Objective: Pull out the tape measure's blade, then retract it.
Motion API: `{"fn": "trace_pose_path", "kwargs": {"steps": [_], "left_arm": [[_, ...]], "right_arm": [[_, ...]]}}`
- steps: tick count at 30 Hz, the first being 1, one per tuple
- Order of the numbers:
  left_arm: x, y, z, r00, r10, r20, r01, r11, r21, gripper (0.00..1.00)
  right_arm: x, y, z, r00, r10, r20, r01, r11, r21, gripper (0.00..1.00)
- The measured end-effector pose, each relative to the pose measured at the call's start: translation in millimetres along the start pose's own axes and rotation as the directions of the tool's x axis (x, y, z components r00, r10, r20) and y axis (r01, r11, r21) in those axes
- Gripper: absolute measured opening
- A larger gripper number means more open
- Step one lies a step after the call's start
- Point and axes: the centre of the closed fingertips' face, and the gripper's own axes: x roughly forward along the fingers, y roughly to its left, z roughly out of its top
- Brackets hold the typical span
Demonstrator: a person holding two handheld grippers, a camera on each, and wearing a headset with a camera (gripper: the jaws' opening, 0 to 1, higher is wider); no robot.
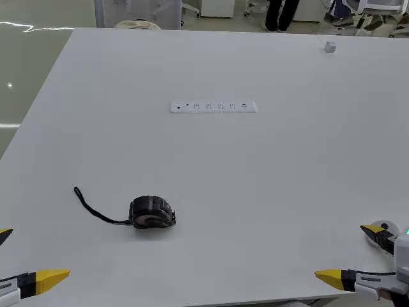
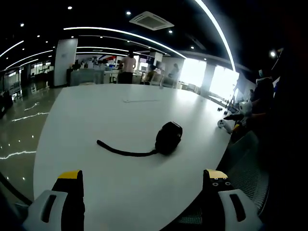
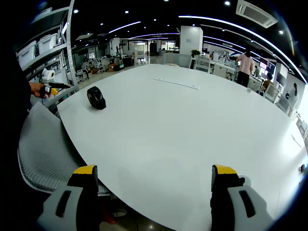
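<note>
Left claw (image 2: 142, 174), right claw (image 3: 154, 169): both apart, empty, at surface (image 1: 255, 192) edge. Tape measure (image 1: 152, 212) untouched, nothing drawn out; whole task remains.

Open table (image 1: 255, 179) around tape measure (image 1: 152, 212)

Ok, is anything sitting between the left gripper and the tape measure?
Only bare white table between left gripper and tape measure in the left gripper view; its black strap trails off to the side.

Head view looks down over the white tabletop (image 1: 287, 192) from its near edge. Both gripper views sit low at that edge, left and right, and all three catch the tape measure (image 1: 152, 212).
</note>
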Motion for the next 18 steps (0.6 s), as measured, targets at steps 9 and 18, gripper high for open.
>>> {"fn": "trace_pose_path", "kwargs": {"steps": [9,18], "left_arm": [[-0.7,1.1,0.7,1.0,0.004,-0.002,-0.004,1.0,0.001,1.0],[-0.7,1.6,2.7,1.0,0.003,0.005,-0.003,1.0,-0.003,1.0]], "right_arm": [[-2.9,2.4,-0.2,0.9999,0.002,0.014,-0.002,1.0,0.015,1.0],[-1.7,3.8,-1.3,1.0,-0.002,0.005,0.002,1.0,0.015,1.0]]}}
